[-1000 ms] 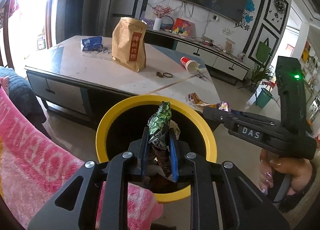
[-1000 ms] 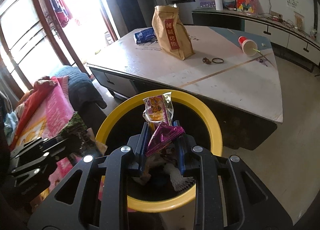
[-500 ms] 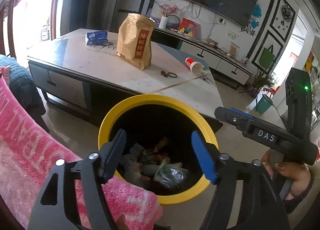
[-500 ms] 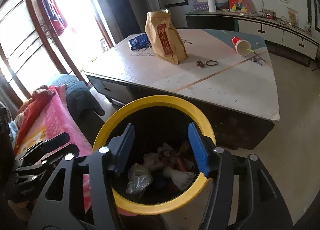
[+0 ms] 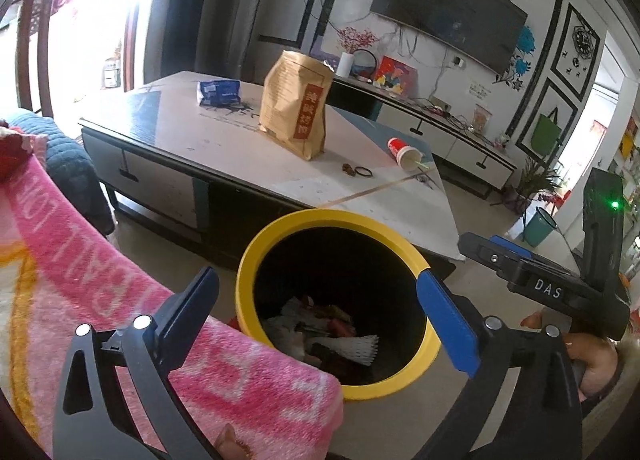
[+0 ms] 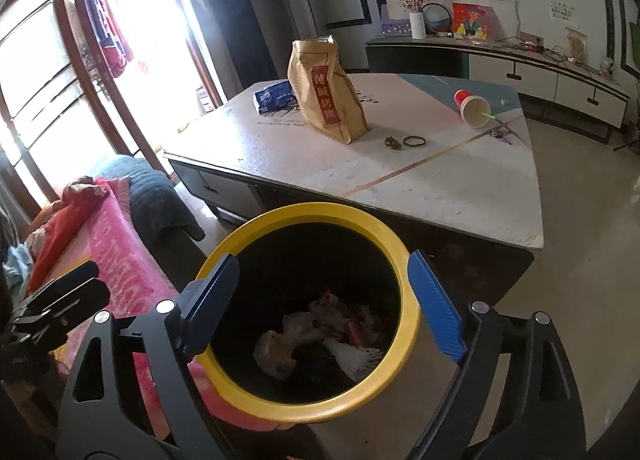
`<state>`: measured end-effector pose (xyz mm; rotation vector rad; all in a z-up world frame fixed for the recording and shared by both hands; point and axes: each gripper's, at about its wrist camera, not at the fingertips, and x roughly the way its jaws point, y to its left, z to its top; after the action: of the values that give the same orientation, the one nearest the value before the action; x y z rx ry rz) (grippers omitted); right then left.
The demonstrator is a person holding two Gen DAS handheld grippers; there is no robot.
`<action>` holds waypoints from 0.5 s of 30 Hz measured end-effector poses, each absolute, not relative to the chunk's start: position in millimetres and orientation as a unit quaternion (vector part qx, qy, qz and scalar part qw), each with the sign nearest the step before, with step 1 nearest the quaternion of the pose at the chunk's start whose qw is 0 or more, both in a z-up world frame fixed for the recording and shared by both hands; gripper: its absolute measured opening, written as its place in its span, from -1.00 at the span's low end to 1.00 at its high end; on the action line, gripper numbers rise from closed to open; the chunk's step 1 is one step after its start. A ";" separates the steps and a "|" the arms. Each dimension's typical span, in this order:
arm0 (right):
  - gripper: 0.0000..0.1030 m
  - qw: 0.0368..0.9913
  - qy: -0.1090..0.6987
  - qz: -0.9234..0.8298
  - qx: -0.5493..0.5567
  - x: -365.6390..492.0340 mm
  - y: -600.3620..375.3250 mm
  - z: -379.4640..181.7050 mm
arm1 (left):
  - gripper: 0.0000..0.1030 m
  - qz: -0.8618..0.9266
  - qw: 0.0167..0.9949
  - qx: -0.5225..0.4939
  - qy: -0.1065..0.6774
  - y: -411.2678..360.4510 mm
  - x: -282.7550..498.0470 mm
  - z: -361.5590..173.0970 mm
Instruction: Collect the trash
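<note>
Trash left on the surface (image 6: 420, 179), the tipped red cup (image 6: 471, 107), looks light and crushable; grip its rim gently. Both left hand-held gripper (image 5: 316, 312) and right hand-held gripper (image 6: 324, 300) hang released, empty.

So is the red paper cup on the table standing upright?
No, the red paper cup lies on its side on the table, its open mouth facing the camera.

Strong daylight pours through the tall wood-framed window (image 6: 80, 71) at left, blown out to white glare. The pale glossy tabletop (image 6: 400, 163) shines with reflections. The inside of the yellow-rimmed black bin (image 6: 256, 236) is dim. Fisheye bending curves the edges; corners darken.
</note>
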<state>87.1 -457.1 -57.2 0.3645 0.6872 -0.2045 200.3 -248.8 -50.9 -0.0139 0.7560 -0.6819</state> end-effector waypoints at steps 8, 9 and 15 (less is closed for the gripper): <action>0.76 0.928 0.318 -0.098 0.167 73.8 -443.9 -43.4 | 0.87 -0.297 0.888 -0.007 0.351 -225.8 194.4 -39.7; 0.78 0.930 0.315 -0.098 0.164 71.4 -440.8 -41.1 | 0.87 -0.294 0.889 -0.007 0.350 -223.2 193.8 -38.7; 0.79 0.936 0.303 -0.098 0.148 58.1 -423.7 -31.8 | 0.87 -0.270 0.903 -0.002 0.334 -200.9 182.8 -28.6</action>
<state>58.1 -423.7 -31.8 0.3033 0.6183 -0.2004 182.8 -200.9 -28.6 -0.0047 0.6906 -0.5578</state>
